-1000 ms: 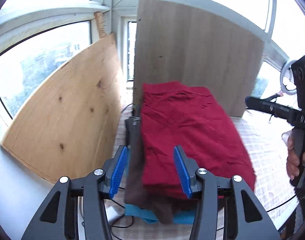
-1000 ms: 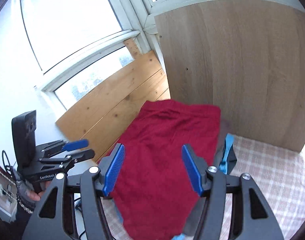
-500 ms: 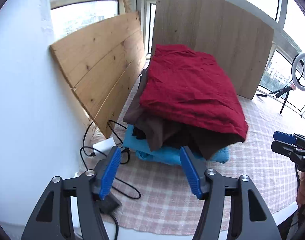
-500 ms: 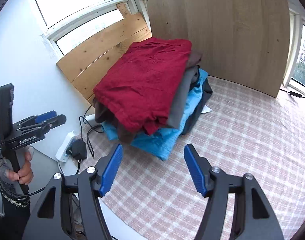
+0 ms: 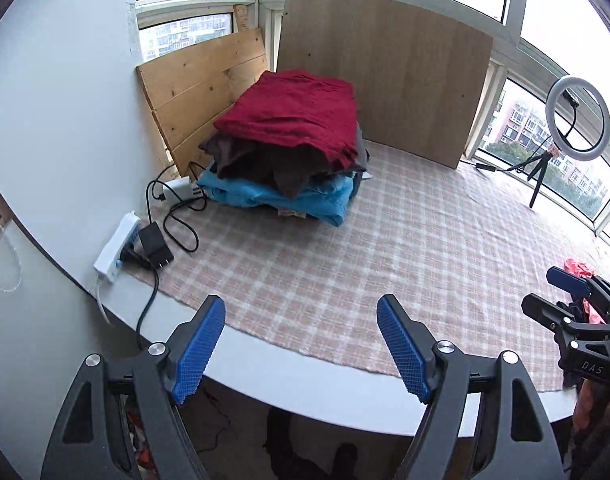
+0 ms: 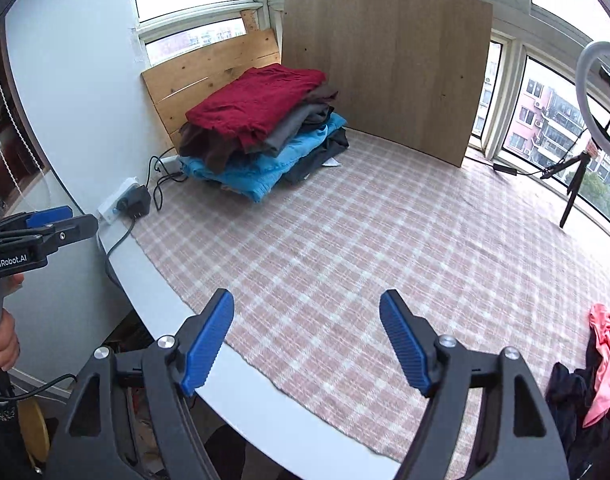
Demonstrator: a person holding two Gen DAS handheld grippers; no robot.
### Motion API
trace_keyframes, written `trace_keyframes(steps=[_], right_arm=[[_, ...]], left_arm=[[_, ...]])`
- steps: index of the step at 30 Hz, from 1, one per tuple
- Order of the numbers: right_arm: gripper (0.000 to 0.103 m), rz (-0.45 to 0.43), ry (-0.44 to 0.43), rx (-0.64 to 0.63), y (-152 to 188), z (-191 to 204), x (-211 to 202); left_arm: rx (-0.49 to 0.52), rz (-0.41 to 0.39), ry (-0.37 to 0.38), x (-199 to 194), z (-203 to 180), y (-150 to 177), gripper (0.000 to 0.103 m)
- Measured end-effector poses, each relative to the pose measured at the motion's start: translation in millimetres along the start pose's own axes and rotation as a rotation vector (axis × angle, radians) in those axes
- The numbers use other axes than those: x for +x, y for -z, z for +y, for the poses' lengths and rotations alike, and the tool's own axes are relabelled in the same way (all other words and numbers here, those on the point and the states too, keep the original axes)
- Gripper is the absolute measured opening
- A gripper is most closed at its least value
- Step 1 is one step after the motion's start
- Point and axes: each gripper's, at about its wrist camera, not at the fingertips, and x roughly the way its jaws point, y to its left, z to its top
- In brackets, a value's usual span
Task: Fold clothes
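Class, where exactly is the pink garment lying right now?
In the right wrist view, the pink garment lies at the table's far right edge, on dark clothes, across the checked cloth from the folded stack.

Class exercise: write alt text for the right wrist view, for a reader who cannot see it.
A stack of folded clothes, red garment on top, sits at the far left of a checked tablecloth before wooden boards. The open right gripper frames the foreground, holding nothing; pink and dark unfolded clothes lie at the right edge.

Both grippers farther from stack (image 5: 289,148).
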Motion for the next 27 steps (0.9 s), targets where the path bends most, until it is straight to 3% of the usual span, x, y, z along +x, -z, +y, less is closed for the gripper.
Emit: trace_keyframes(steps=[14, 27], right_arm=[[0.075, -0.034, 0.048, 0.099, 47.2, -48.6, -50.9], [0.075, -0.032, 0.033, 0.098, 60.3, -36.5, -53.3]], left_arm=[[0.088, 0.028, 0.052, -37.4, -64.3, 39.9, 0.077], [0.104, -0.006, 0.018, -63.4, -60.8, 51.1, 0.077]])
